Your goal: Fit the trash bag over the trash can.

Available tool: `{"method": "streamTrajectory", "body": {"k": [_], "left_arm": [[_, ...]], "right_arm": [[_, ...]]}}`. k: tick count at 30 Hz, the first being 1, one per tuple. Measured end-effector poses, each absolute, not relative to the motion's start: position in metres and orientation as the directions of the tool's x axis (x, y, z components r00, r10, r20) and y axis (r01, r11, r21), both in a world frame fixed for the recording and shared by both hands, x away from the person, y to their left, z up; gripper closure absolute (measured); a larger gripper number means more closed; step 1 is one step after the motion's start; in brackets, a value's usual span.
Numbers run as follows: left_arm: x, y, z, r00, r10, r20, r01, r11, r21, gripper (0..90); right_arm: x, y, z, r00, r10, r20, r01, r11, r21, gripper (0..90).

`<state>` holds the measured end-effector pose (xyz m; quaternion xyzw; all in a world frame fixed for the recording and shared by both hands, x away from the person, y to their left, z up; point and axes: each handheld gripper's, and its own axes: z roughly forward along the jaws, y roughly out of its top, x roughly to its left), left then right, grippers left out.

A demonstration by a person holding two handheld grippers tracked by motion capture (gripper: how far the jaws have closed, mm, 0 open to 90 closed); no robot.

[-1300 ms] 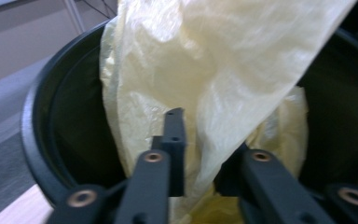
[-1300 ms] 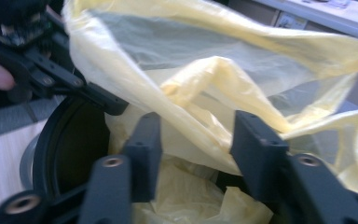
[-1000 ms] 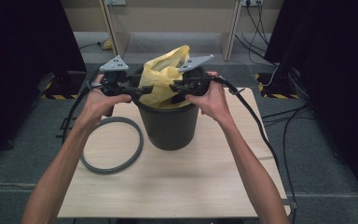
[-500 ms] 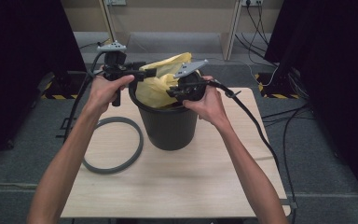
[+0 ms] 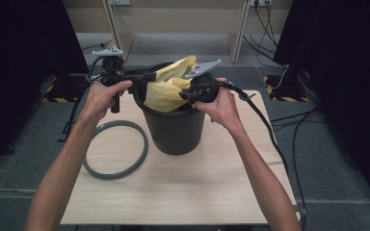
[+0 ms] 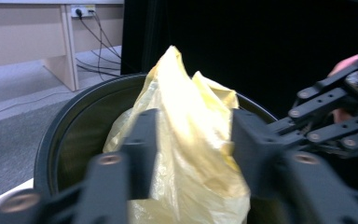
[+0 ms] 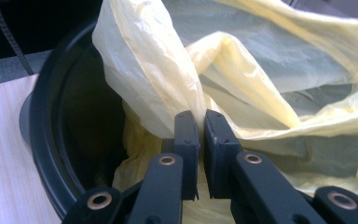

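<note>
A black bucket [image 5: 176,130] stands in the middle of the wooden table [image 5: 197,192]. A crumpled yellow plastic bag [image 5: 166,91] sticks up out of it. My left gripper [image 5: 147,77] reaches over the bucket's left rim [image 6: 74,102]. It is open [image 6: 193,140], and the bag [image 6: 186,93] bulges between its spread jaws. My right gripper [image 5: 185,94] comes in from the bucket's right side. In the right gripper view it [image 7: 200,135] is shut on a fold of the bag [image 7: 140,70], just inside the bucket's rim [image 7: 46,116].
A grey ring [image 5: 115,150] lies flat on the table left of the bucket. The near half of the table is bare wood. Black curtains stand on both sides, and cables run over the floor at the right and back.
My left gripper has risen and swung to point across the bucket's left rim at the bag. The bag's top has sunk and leans right. My right gripper keeps its hold.
</note>
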<state>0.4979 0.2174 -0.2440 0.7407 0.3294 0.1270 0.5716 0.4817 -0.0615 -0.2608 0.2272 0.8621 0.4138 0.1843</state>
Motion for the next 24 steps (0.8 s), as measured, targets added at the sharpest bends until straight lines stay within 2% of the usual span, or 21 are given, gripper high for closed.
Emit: {"method": "streamTrajectory", "body": {"k": [3,4,5,6,7,9,12,16,18,19,24], "left_arm": [[0.497,0.217,-0.246,0.757,0.629,-0.175,0.341,-0.151,0.928,63.6],[0.496,0.216,-0.246,0.757,0.635,-0.153,0.331,-0.171,0.928,71.3],[0.496,0.216,-0.246,0.757,0.635,-0.153,0.331,-0.171,0.928,73.7],[0.496,0.216,-0.247,0.759,0.635,-0.143,0.326,-0.181,0.928,77.3],[0.495,0.215,-0.247,0.758,0.639,-0.131,0.322,-0.192,0.927,77.3],[0.495,0.214,-0.248,0.755,0.645,-0.116,0.317,-0.203,0.926,84.6],[0.494,0.213,-0.249,0.754,0.648,-0.105,0.313,-0.215,0.925,88.0],[0.493,0.215,-0.248,0.752,0.650,-0.111,0.315,-0.206,0.927,88.7],[0.493,0.215,-0.247,0.753,0.648,-0.113,0.313,-0.201,0.928,88.9],[0.493,0.215,-0.247,0.751,0.651,-0.108,0.311,-0.205,0.928,88.9],[0.488,0.218,-0.247,0.751,0.655,-0.085,0.297,-0.220,0.929,89.0]], "right_arm": [[0.483,-0.063,-0.265,-0.829,0.547,-0.119,0.249,0.551,0.797,85.0],[0.482,-0.064,-0.265,-0.826,0.549,-0.130,0.242,0.552,0.798,84.3],[0.482,-0.064,-0.265,-0.826,0.549,-0.130,0.242,0.552,0.798,84.3],[0.480,-0.064,-0.262,-0.831,0.544,-0.111,0.245,0.537,0.807,80.2],[0.480,-0.064,-0.262,-0.831,0.544,-0.111,0.245,0.537,0.807,80.2],[0.480,-0.065,-0.259,-0.833,0.544,-0.098,0.241,0.517,0.821,77.4],[0.481,-0.068,-0.254,-0.827,0.553,-0.097,0.242,0.506,0.828,68.8],[0.479,-0.065,-0.252,-0.841,0.531,-0.104,0.220,0.511,0.831,66.5],[0.478,-0.056,-0.253,-0.838,0.537,-0.100,0.227,0.510,0.830,59.0],[0.478,-0.056,-0.253,-0.838,0.537,-0.100,0.227,0.510,0.830,59.0],[0.487,-0.051,-0.247,-0.817,0.577,-0.009,0.284,0.417,0.864,54.2]]}}
